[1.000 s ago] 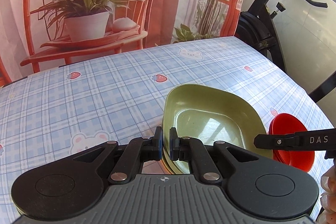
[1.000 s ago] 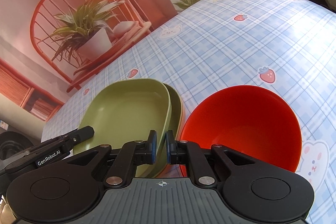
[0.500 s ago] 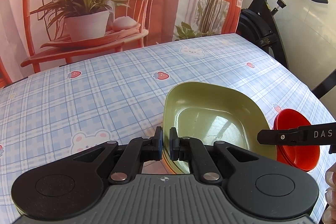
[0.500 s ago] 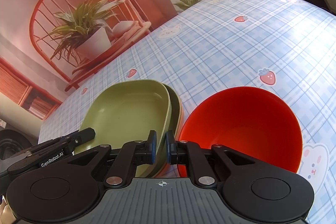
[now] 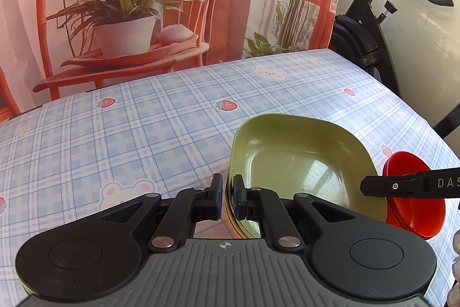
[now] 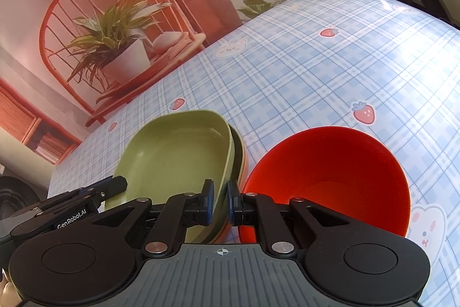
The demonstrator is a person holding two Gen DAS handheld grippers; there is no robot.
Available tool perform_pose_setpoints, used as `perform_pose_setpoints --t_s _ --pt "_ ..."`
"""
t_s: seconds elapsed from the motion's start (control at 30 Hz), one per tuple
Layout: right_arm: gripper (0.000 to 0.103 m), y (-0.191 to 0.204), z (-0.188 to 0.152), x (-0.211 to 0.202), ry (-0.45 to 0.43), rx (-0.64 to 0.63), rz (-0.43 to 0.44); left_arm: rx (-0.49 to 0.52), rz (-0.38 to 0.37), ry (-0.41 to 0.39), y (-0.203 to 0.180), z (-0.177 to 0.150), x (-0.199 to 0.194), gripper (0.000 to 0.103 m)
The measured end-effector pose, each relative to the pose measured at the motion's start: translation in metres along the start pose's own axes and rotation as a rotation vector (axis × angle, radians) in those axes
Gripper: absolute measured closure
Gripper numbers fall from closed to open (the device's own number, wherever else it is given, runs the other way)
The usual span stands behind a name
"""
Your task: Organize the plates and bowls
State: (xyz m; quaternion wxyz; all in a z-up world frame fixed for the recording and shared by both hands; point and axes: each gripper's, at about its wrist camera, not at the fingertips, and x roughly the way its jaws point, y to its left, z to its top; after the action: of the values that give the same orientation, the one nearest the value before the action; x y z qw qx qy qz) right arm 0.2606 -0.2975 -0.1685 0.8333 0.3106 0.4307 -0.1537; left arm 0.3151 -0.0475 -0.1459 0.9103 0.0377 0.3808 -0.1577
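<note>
A green plate (image 5: 299, 163) lies on top of other plates on the checked tablecloth; it also shows in the right wrist view (image 6: 175, 157). My left gripper (image 5: 226, 199) is shut on the near rim of the green plate. A red bowl (image 6: 330, 174) stands to the right of the plates and shows at the right edge of the left wrist view (image 5: 414, 209). My right gripper (image 6: 220, 205) has its jaws nearly closed at the rims where the plate stack and the red bowl meet; what they pinch is hidden. Its finger reaches in over the bowl.
The table (image 5: 143, 134) carries a blue checked cloth with bears and strawberries. Behind it hangs a backdrop with a red chair and a potted plant (image 5: 126, 19). An exercise bike (image 5: 371, 28) stands at the far right corner.
The plates and the red bowl sit a little lower and further right in the left wrist view. The right wrist view has tipped slightly. Both grippers' jaws stay as they were.
</note>
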Motion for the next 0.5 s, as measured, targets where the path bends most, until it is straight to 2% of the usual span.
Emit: perform_pose_setpoints --t_s 0.17,0.33,0.5 --pt "0.09 0.001 0.001 0.0 0.01 -0.015 0.003 0.007 0.004 0.011 -0.002 -0.002 0.001 0.094" --pt "0.082 0.007 0.003 -0.006 0.01 -0.038 0.006 -0.008 0.006 0.018 0.001 -0.002 0.002 0.094" --pt "0.082 0.007 0.002 -0.014 0.005 -0.045 0.009 -0.021 0.006 0.01 0.002 -0.004 -0.003 0.094"
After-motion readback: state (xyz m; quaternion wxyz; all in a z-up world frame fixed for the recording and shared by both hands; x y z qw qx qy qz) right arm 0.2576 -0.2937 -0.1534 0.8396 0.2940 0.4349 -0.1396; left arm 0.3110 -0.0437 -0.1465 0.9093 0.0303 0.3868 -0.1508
